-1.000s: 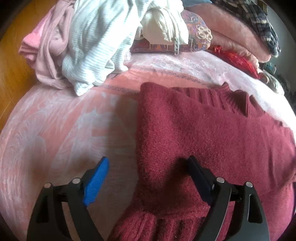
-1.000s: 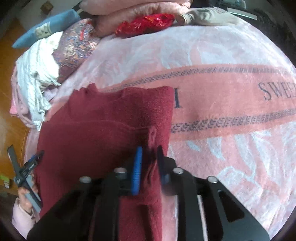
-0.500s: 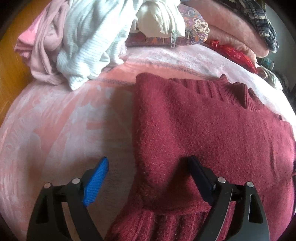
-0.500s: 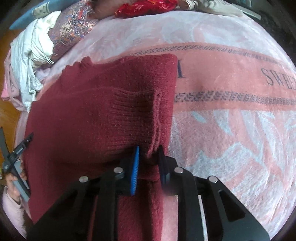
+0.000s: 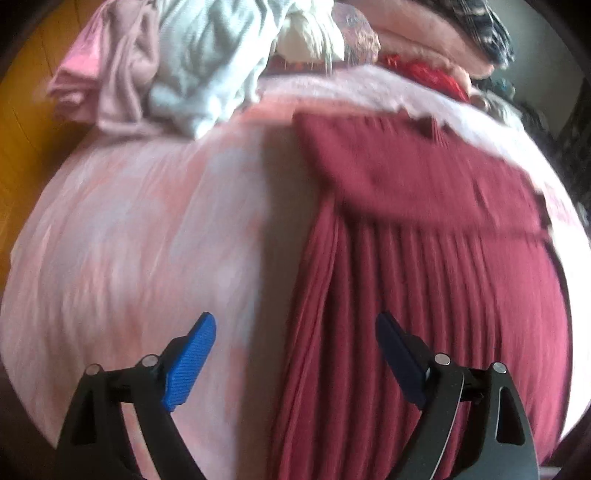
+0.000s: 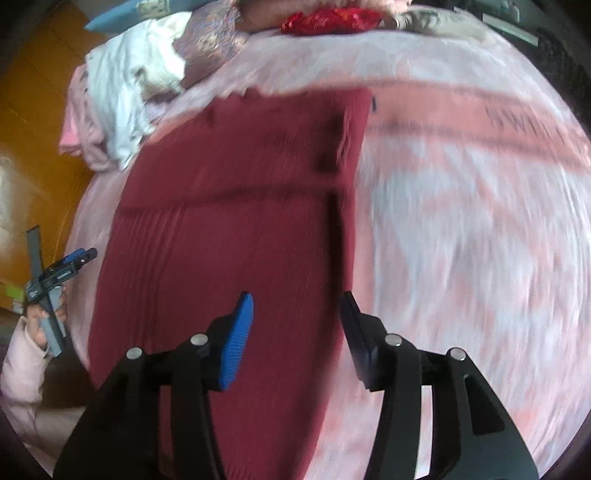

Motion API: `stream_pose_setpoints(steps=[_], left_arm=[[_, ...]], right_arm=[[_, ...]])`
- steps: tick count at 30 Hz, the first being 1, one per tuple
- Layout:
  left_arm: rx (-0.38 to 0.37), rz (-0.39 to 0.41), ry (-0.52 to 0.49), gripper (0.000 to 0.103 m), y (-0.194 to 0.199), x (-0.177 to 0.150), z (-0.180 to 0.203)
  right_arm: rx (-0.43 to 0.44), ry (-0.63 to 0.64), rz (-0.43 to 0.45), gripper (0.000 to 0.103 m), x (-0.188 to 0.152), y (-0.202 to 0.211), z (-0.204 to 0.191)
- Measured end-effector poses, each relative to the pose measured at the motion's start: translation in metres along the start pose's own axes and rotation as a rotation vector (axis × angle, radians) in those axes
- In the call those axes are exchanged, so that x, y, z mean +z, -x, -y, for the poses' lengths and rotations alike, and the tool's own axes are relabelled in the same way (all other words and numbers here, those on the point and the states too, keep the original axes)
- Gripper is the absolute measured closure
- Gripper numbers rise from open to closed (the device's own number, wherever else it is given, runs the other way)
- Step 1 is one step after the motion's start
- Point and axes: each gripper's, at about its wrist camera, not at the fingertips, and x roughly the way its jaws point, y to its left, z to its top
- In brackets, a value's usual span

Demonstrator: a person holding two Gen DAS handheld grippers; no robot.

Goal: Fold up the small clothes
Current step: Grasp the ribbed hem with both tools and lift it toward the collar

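Released a moment ago, the maroon sweater [image 6: 229,236] is lying folded across the bed [image 6: 461,229], reaching its near edge; my right fingers [image 6: 297,332] have just been opening above it, my left fingers [image 5: 295,354] are hanging wide, empty

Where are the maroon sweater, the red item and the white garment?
maroon sweater [image 6: 229,236], right wrist view, ribbed body.
red item [image 6: 328,18], right wrist view, its middle.
white garment [image 5: 207,62], left wrist view, crumpled middle.

sweater [image 5: 424,258] on blanket [image 5: 147,240], clothes pile [image 5: 192,62] behind
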Motion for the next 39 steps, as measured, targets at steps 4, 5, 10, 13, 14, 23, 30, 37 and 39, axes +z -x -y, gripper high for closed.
stream_pose_setpoints(steps=[4,5,10,13,14,23,30,37,39], left_arm=[[0.019,-0.062,-0.010,0.014,0.015,-0.048,-0.008],[0.032,-0.076,-0.020,0.014,0.018,-0.059,-0.009],[0.066,-0.121,-0.024,0.014,0.022,-0.094,-0.017],[0.041,-0.128,-0.024,0.014,0.025,-0.112,-0.019],[0.030,-0.128,-0.029,0.014,0.026,-0.115,-0.019],[-0.019,-0.187,-0.049,0.014,0.010,-0.142,-0.007],[-0.081,-0.232,0.013,0.022,0.009,-0.144,-0.020],[-0.132,-0.259,0.007,0.051,0.014,-0.151,-0.019],[-0.136,-0.263,0.005,0.070,0.017,-0.156,-0.015]], right_arm=[[-0.021,-0.004,-0.070,0.047,-0.061,0.011,-0.009],[-0.023,-0.005,-0.089,0.047,-0.073,0.012,-0.011],[0.000,-0.014,-0.150,0.042,-0.125,0.012,-0.017],[0.010,-0.053,-0.190,0.042,-0.149,0.000,-0.017],[0.014,-0.064,-0.204,0.042,-0.154,-0.004,-0.017],[-0.013,-0.044,-0.259,0.041,-0.176,-0.031,-0.037],[0.004,-0.086,-0.239,0.047,-0.183,-0.041,-0.044],[0.021,-0.114,-0.227,0.073,-0.181,-0.045,-0.044],[0.027,-0.117,-0.220,0.087,-0.181,-0.044,-0.046]])
